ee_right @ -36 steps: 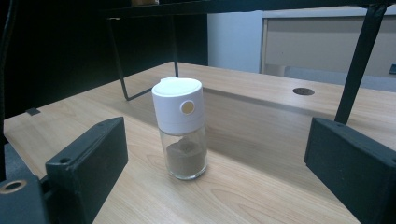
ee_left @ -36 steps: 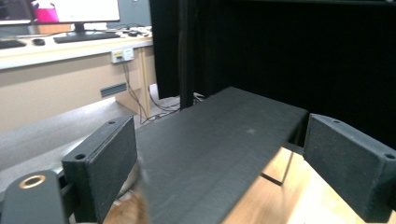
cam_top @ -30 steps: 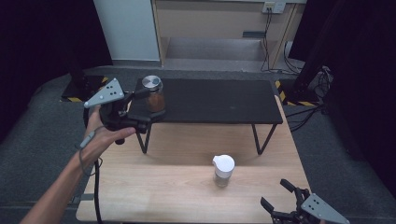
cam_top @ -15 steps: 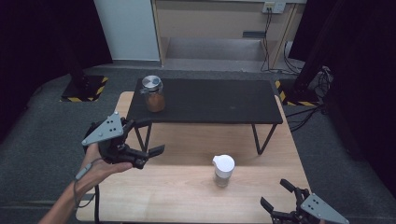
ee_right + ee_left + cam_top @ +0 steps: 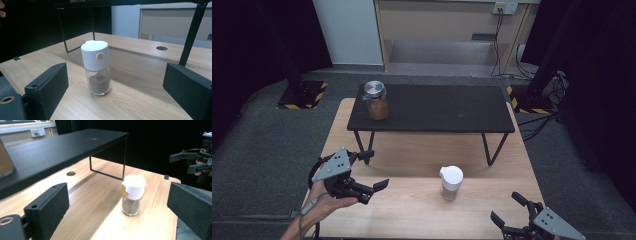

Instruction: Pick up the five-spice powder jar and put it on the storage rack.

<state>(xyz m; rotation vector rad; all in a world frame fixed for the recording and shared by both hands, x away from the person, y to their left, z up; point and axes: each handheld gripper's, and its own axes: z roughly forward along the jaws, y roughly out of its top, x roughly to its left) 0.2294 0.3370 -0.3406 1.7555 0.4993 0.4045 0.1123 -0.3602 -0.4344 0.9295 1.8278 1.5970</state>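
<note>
While my left gripper hung low at the near left, fingers just spread wider and empty, I judged the white-capped shaker the next pickup. It stood alone mid-worktop, near the black shelf. My right gripper waited released, near right. Two jars counted: shaker, plus a metal-lidded jar on the shelf.

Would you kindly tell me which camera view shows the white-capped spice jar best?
The right gripper view: the white-capped spice jar stands close and sharp, showing its cap's round yellow spot and brown powder. The left gripper view shows it farther off, slightly blurred, with a yellow tab. The high view shows it small, from above.
</note>
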